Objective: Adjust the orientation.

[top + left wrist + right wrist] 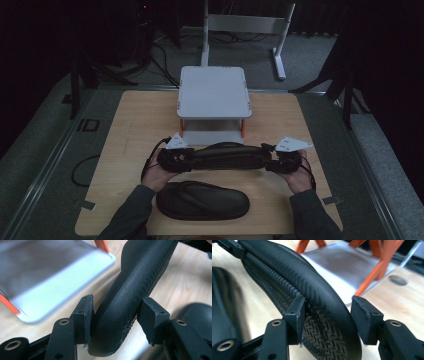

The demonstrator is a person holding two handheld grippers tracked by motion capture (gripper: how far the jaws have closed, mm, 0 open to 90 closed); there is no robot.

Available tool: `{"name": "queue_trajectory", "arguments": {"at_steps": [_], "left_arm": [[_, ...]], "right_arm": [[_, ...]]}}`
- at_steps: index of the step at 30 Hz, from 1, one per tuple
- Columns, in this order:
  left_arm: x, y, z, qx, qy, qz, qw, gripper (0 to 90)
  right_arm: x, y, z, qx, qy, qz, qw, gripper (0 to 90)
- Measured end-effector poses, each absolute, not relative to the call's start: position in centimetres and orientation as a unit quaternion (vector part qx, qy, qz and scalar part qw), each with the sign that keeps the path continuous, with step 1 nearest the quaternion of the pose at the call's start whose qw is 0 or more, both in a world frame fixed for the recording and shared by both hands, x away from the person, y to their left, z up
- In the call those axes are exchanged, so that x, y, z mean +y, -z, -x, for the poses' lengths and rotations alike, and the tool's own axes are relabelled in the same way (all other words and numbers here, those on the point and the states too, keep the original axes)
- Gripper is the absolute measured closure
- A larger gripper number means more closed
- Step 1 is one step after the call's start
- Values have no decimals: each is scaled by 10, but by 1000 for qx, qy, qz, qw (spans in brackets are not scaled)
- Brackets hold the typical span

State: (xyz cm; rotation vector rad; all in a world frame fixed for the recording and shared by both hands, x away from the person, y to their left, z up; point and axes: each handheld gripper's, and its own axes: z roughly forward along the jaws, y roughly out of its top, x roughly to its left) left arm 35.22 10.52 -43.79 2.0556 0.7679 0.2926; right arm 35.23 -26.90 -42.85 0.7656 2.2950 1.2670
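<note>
the left gripper [186,158] is clamped on one end of the black slipper [226,155], held just before the white shelf [214,92]; the right gripper [274,161] clamps the other end. keep both grips firm and level when carrying it, clear of the second slipper [202,200].

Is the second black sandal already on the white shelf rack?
No, the second sandal lies flat on the wooden table by the person's forearms, in front of the white shelf rack.

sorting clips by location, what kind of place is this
Probably a recording lab or studio, not a home: a bare wooden table sits on grey carpet with a dark backdrop, loose cables run over the floor, and a white metal stand rises behind a small two-level shelf.
</note>
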Motion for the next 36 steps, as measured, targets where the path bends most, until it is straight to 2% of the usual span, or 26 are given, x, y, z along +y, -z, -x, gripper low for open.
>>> {"name": "queue_trajectory", "arguments": {"at_steps": [6,10,14,20,28,36], "left_arm": [[92,442,-360,307,-133,-834,439,482],[87,448,-359,305,-121,-836,439,480],[86,451,-353,296,-95,-836,452,471],[86,449,-344,284,-64,-824,486,466],[71,440,-331,247,-52,-835,488,471],[74,435,-326,251,-66,-832,490,463]], "right_arm": [[-272,430,-365,823,-432,-284,237,447],[-275,439,-363,824,-416,-297,247,427],[-280,437,-355,820,-425,-310,226,356],[-282,426,-337,808,-457,-306,209,317],[-273,414,-327,795,-480,-314,198,336],[-262,422,-327,802,-466,-327,179,355]]}}
